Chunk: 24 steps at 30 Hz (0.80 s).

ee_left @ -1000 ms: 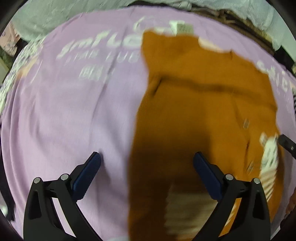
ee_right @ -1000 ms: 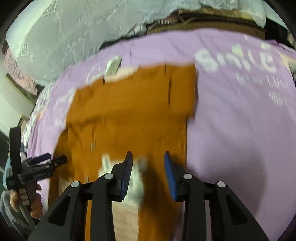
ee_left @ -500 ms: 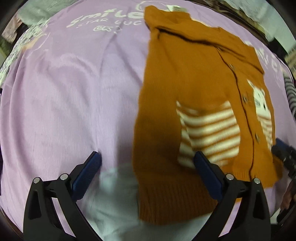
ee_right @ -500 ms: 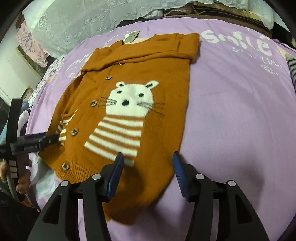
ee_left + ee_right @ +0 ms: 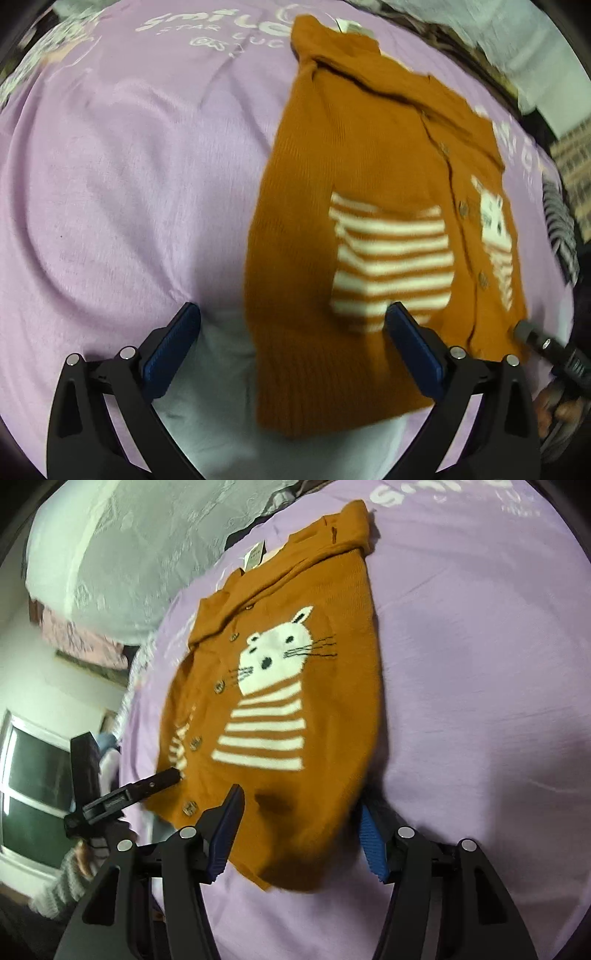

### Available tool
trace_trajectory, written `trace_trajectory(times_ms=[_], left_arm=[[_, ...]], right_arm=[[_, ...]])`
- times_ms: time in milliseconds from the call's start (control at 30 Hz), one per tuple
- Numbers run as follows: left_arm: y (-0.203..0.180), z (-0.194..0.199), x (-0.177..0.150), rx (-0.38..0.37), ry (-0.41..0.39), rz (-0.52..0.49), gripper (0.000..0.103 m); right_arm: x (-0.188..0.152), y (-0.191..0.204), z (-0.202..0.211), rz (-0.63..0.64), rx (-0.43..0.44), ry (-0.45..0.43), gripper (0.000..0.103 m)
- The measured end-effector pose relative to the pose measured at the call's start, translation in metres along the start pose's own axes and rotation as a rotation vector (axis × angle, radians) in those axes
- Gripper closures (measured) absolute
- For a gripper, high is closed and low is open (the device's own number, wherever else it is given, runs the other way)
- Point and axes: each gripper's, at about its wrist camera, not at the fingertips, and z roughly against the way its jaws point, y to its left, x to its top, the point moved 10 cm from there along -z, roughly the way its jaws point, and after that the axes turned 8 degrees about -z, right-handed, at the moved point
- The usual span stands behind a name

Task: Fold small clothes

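Observation:
An orange knitted cardigan (image 5: 351,184) with a white cat and stripes (image 5: 332,709) lies flat and buttoned on a purple blanket (image 5: 129,184), its sleeves folded across the top. My left gripper (image 5: 293,310) stands wide open above the left part of the hem, with nothing pressed. My right gripper (image 5: 300,799) hovers over the right part of the hem; its jaws are closing, the hem lies under the gap, and the pads do not touch it. One left finger (image 5: 147,786) shows beside the button edge.
The purple blanket (image 5: 480,664) stretches wide to either side of the cardigan. A white tag (image 5: 255,555) sticks out at the collar. A striped garment (image 5: 559,225) lies at the blanket's right edge. A white lace cover (image 5: 129,554) and a window (image 5: 29,775) lie beyond.
Both grippers have drawn back from over the cardigan's body to its hem, so the whole front now shows. The right jaws stand wider than a second ago. The cardigan has not moved.

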Motion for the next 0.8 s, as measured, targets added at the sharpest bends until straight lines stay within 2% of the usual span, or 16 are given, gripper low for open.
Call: trace_trajectory(times_ms=[67, 100, 133, 167, 233, 300, 367, 400, 433, 533, 600, 667, 700, 800], left_arm=[[-0.003, 0.006, 0.003, -0.008, -0.015, -0.013, 0.029], [-0.007, 0.01, 0.001, -0.033, -0.013, -0.034, 0.045], [-0.009, 0.012, -0.003, -0.067, -0.003, -0.048, 0.054], [-0.011, 0.011, -0.007, -0.086, 0.005, -0.056, 0.055], [-0.014, 0.007, -0.01, -0.074, -0.004, -0.076, 0.054], [-0.013, 0.009, -0.012, -0.083, -0.005, -0.061, 0.055], [-0.021, 0.011, -0.013, -0.118, -0.004, -0.039, 0.068], [-0.023, 0.012, -0.012, -0.148, 0.001, -0.035, 0.084], [-0.027, 0.012, -0.01, -0.173, 0.003, -0.033, 0.092], [-0.033, 0.024, -0.004, -0.199, -0.029, -0.038, 0.093], [-0.034, 0.024, -0.004, -0.193, -0.029, -0.044, 0.091], [-0.027, 0.009, -0.01, -0.162, 0.026, -0.029, 0.079], [-0.023, 0.002, -0.016, -0.175, 0.047, -0.008, 0.075], [-0.03, 0.002, -0.013, -0.207, 0.033, -0.007, 0.062]], right_arm=[[-0.007, 0.005, -0.002, 0.029, -0.006, 0.018, 0.054], [-0.011, 0.007, -0.003, 0.035, -0.003, 0.032, 0.06], [-0.014, 0.006, -0.003, 0.039, -0.004, 0.036, 0.062], [-0.015, 0.005, -0.002, 0.034, -0.003, 0.037, 0.066], [-0.013, 0.0, -0.001, -0.002, 0.01, 0.037, 0.073], [-0.013, -0.003, 0.0, -0.028, 0.017, 0.037, 0.085], [-0.012, 0.0, 0.003, -0.017, 0.017, 0.03, 0.093], [-0.012, 0.003, 0.005, -0.005, 0.015, 0.022, 0.096], [-0.009, 0.007, 0.008, 0.007, 0.018, 0.013, 0.096], [-0.006, 0.018, 0.023, 0.029, 0.053, -0.011, 0.097], [-0.006, 0.014, 0.02, 0.028, 0.046, 0.009, 0.097], [-0.01, 0.003, 0.01, 0.002, 0.02, 0.044, 0.094], [-0.014, -0.004, 0.003, -0.028, 0.014, 0.066, 0.09], [-0.013, -0.007, -0.002, -0.074, 0.046, 0.068, 0.084]])
